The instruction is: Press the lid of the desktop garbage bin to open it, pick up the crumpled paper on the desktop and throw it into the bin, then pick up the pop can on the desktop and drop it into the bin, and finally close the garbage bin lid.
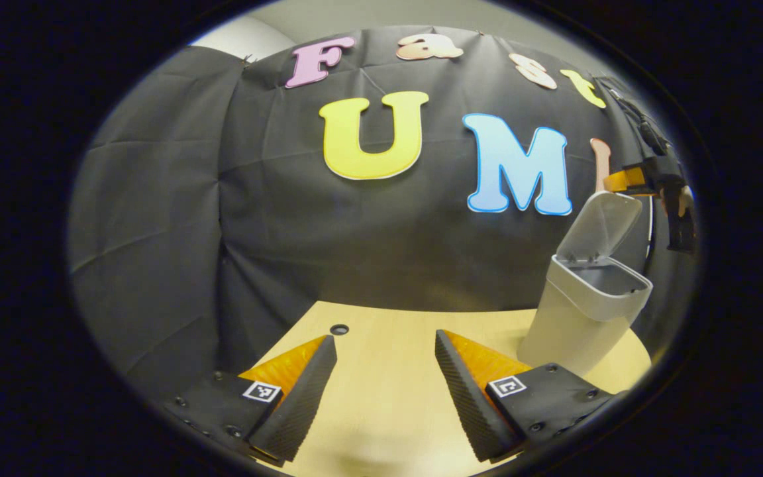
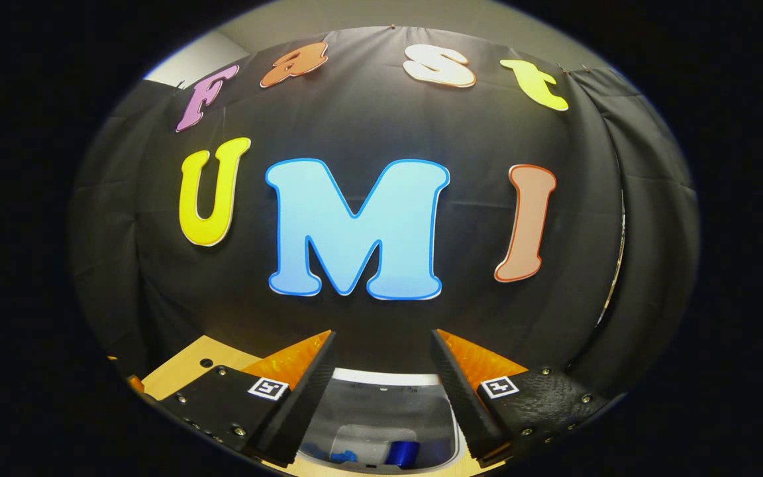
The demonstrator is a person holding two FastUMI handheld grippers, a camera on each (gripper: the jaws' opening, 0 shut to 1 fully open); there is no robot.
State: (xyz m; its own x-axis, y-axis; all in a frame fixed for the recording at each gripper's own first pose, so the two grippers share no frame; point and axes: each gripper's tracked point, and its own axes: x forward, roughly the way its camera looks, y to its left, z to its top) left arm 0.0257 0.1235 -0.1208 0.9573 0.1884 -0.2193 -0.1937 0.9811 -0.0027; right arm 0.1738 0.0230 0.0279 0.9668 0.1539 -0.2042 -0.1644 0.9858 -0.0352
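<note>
Gaping bin [image 2: 381, 424], blue can [image 2: 403, 453] inside.

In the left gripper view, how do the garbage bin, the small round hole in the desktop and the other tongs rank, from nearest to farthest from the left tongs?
1. Round hole: on the desktop, just ahead, left.
2. Garbage bin: right, lid open.
3. Other tongs: far right, above the bin.

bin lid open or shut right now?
Open. In the left gripper view the lid stands tilted up behind the bin, whose mouth is uncovered.
</note>
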